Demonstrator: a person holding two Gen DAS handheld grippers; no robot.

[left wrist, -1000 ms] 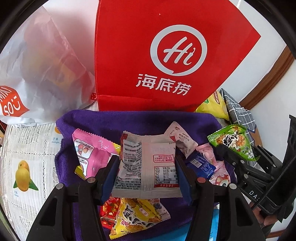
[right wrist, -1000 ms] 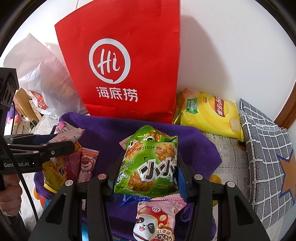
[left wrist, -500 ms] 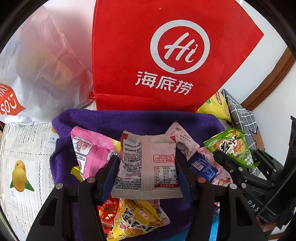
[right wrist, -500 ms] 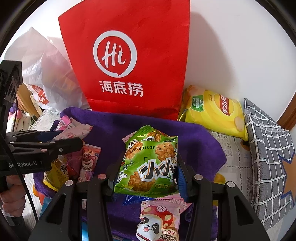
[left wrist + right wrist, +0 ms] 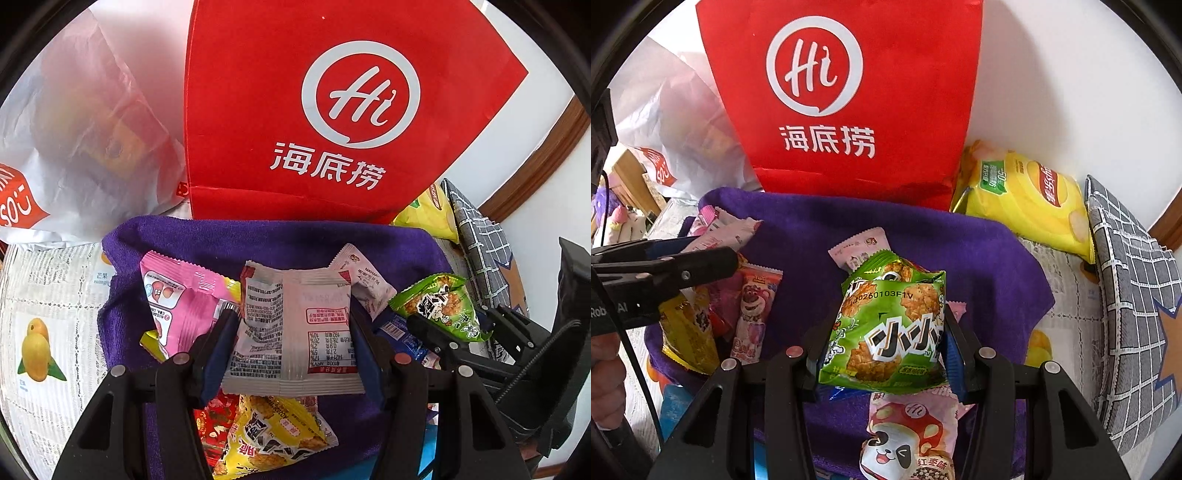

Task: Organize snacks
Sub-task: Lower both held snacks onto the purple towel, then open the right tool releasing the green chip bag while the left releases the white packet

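Observation:
My left gripper (image 5: 291, 332) is shut on a white snack packet (image 5: 295, 332) with red-framed print, held above a purple towel (image 5: 258, 240) strewn with snacks. My right gripper (image 5: 882, 332) is shut on a green snack packet (image 5: 890, 325), held above the same towel (image 5: 979, 251). The right gripper and its green packet (image 5: 443, 310) also show at the right of the left wrist view. The left gripper (image 5: 731, 258) shows at the left of the right wrist view. A red paper bag (image 5: 332, 110) with a white "Hi" logo stands upright behind the towel (image 5: 849, 92).
Loose packets lie on the towel: pink (image 5: 181, 299), yellow (image 5: 273, 432), a bear-print one (image 5: 753, 314), a panda-print one (image 5: 908, 439). A yellow chips bag (image 5: 1027, 199) and a grey checked cushion (image 5: 1137, 295) lie right. A white plastic bag (image 5: 74, 129) stands left.
Both grippers have moved a little forward towards the red bag, each still holding its packet. The right gripper has risen slightly over the towel.

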